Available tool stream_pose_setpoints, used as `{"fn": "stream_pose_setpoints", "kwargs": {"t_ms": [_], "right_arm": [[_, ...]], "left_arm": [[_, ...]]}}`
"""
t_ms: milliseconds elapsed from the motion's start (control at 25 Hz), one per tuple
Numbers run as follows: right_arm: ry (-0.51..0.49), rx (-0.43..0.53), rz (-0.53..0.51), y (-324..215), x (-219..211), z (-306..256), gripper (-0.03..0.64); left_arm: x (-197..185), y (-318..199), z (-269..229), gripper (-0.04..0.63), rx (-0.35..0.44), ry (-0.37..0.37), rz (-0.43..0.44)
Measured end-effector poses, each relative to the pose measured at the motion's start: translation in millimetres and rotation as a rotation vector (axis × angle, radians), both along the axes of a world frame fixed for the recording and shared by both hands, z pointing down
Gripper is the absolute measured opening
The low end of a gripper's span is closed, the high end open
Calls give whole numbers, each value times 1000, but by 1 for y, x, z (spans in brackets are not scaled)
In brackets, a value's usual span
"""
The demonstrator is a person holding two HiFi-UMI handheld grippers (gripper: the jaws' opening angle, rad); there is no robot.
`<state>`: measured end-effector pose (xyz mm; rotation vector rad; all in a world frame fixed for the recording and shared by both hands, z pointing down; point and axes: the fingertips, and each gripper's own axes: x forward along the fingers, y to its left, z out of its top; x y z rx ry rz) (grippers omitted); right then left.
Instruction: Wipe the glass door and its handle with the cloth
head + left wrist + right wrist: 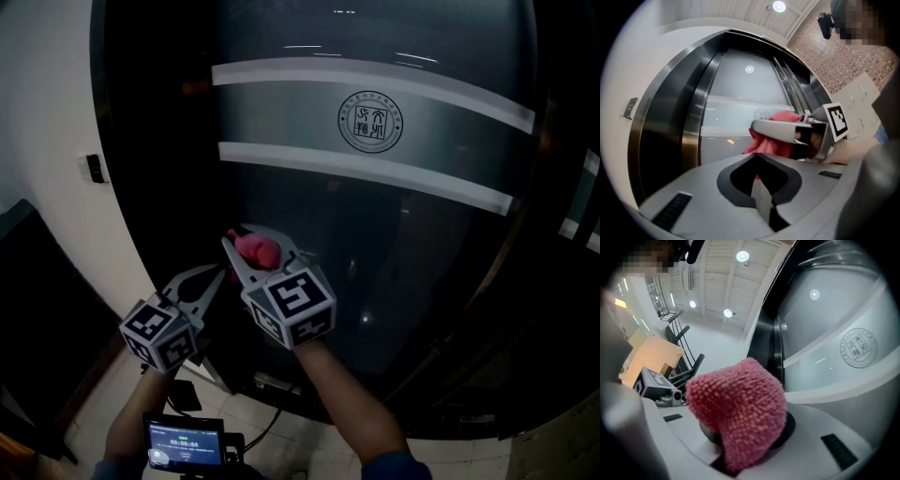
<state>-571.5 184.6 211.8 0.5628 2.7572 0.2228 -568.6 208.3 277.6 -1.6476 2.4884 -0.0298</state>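
Note:
The dark glass door (375, 234) carries two frosted bands and a round emblem (369, 122). My right gripper (251, 242) is shut on a pink knitted cloth (256, 247), held up close to the lower glass; I cannot tell whether the cloth touches it. In the right gripper view the cloth (740, 408) bulges over the jaws and hides their tips. My left gripper (214, 278) hangs lower left of it, jaws together with nothing between them (761, 183). The left gripper view shows the right gripper (787, 131) with the cloth (768, 143). No handle is clearly seen.
A metal door frame (691, 136) runs up the left of the glass. A white wall with a small black switch (94, 169) lies left of it. Below are a tiled floor (281, 422), a cable and a small screen device (185, 442).

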Motion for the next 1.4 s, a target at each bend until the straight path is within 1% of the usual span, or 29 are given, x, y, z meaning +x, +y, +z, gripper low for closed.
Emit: {"fn": "stream_pose_setpoints", "kwargs": {"t_ms": [80, 200, 360, 480, 600, 720, 800, 880, 960, 1120, 1280, 1400], "right_arm": [[-13, 14, 1, -1, -45, -25, 77], [-36, 12, 13, 0, -109, -62, 77], [-62, 32, 69, -5, -177, -99, 77], [-68, 58, 101, -12, -210, -110, 78], [-85, 80, 162, -36, -214, -114, 78], [-110, 77, 228, -73, -192, -114, 78], [-138, 67, 269, -104, -162, -114, 78], [-157, 67, 336, -143, -124, -111, 78], [-163, 63, 422, -185, -82, -108, 78], [-170, 32, 578, -270, 4, -104, 78], [-183, -3, 730, -347, 84, -104, 78], [-183, -7, 820, -385, 126, -103, 78]], "left_arm": [[-26, -3, -7, 6, 4, 27, 9], [-67, -8, -15, 6, 12, -5, 46], [-106, -19, -29, 6, 11, -27, 124], [-129, -27, -44, 6, 12, -33, 160], [-142, -42, -52, 6, 5, -40, 219], [-142, -66, -52, 6, -9, -45, 277], [-137, -86, -52, 6, -8, -44, 314], [-124, -112, -49, 6, -14, -43, 358], [-108, -141, -44, 6, -17, -30, 399], [-62, -200, -42, 6, 24, 41, 473], [-9, -254, -42, 6, 23, 33, 554], [17, -281, -42, 6, 30, 34, 581]]}}
